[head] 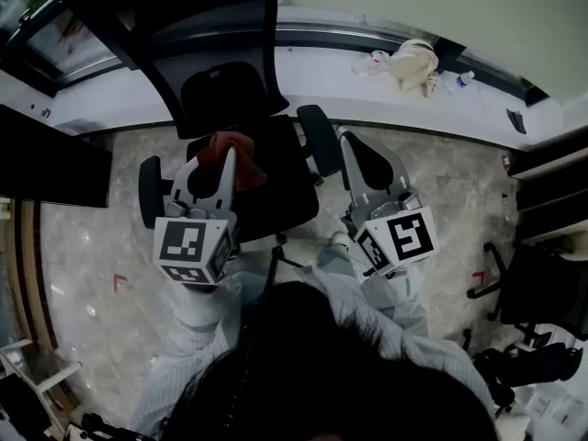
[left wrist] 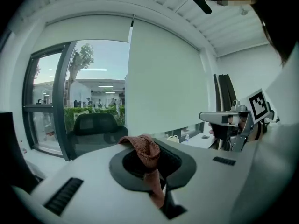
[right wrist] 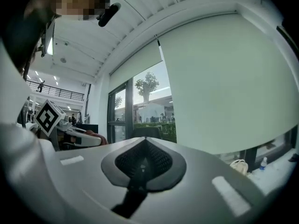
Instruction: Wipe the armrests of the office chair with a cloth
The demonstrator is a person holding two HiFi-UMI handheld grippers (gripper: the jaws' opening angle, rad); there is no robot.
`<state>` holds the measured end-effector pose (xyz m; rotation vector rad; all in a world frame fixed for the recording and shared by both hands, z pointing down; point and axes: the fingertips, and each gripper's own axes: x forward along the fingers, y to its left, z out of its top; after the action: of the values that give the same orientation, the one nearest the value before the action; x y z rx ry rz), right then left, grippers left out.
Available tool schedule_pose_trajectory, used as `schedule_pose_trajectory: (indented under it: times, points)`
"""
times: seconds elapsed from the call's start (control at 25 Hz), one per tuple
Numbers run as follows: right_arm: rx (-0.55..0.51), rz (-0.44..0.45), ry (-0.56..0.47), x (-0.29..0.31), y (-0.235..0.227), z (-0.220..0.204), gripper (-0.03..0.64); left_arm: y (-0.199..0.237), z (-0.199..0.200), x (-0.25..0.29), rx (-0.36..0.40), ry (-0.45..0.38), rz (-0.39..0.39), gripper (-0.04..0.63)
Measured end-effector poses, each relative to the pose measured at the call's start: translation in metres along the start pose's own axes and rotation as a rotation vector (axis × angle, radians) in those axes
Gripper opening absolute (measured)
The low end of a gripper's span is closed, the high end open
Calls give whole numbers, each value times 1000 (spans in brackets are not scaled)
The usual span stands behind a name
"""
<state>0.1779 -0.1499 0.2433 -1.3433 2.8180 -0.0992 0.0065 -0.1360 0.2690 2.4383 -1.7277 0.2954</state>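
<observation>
Office chair [head: 280, 186] under red cloth [head: 230, 151], on marble floor [head: 83, 246] beside white ledge [head: 322, 64]

Cloth [head: 246, 162]: reddish-brown knit, bunched, pinched between the closed jaws of the left gripper [head: 228, 154], with a fold draped over the jaw tips. It is held above the seat [head: 276, 196], apart from both armrests.

Office chair [head: 220, 90]: black, seen from above, backrest toward the window sill. One armrest [head: 149, 191] is seen at the seat's left edge in the picture, the other armrest [head: 319, 141] at its right. Both are black, padded and elongated.
</observation>
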Motion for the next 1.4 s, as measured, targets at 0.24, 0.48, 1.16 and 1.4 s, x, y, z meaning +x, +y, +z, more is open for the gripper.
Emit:
schedule_pose_trajectory:
  times: [0.24,0.48,1.16,1.4]
  points:
    - [-3,124,51,-44,-105,7,2,-97,6,47,-64,5,117,14]
    - [41,131,69,-65,-144,2,2,-140,7,68,-82,34,125,14]
    - [95,72,224,-67,-195,-66,2,-147,-101,204,-191,310,-16,14]
    - [132,39,299,-67,-216,-109,2,-161,-218,243,-180,512,-47,14]
